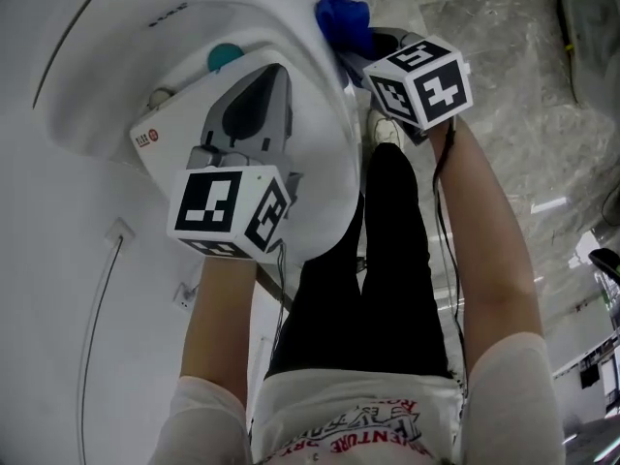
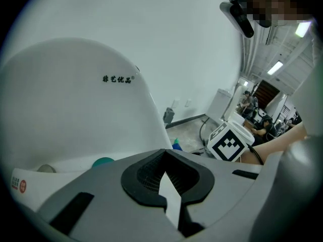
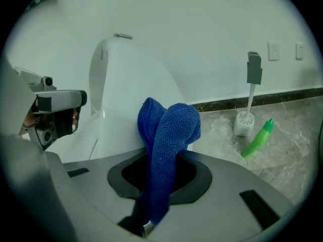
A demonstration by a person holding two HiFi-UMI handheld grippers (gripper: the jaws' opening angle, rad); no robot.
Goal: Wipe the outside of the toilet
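The white toilet (image 1: 145, 27) fills the upper left of the head view. My left gripper (image 1: 266, 80) hovers over its top by a teal round button (image 1: 225, 56), jaws shut with nothing between them. In the left gripper view the left gripper (image 2: 164, 178) points at the toilet's curved lid (image 2: 75, 115), only a thin sliver showing between the jaws. My right gripper (image 1: 363, 51) is at the toilet's right side, shut on a blue cloth (image 1: 341, 19). In the right gripper view the folded blue cloth (image 3: 169, 130) sticks up from the right gripper (image 3: 161, 170), against the toilet's side (image 3: 126, 95).
A toilet brush in its holder (image 3: 246, 120) and a green bottle (image 3: 258, 139) stand on the marbled floor (image 1: 523, 114) by the wall. The person's black-trousered legs (image 1: 383, 260) stand close to the bowl. A dark cable (image 1: 581, 27) lies at the far right.
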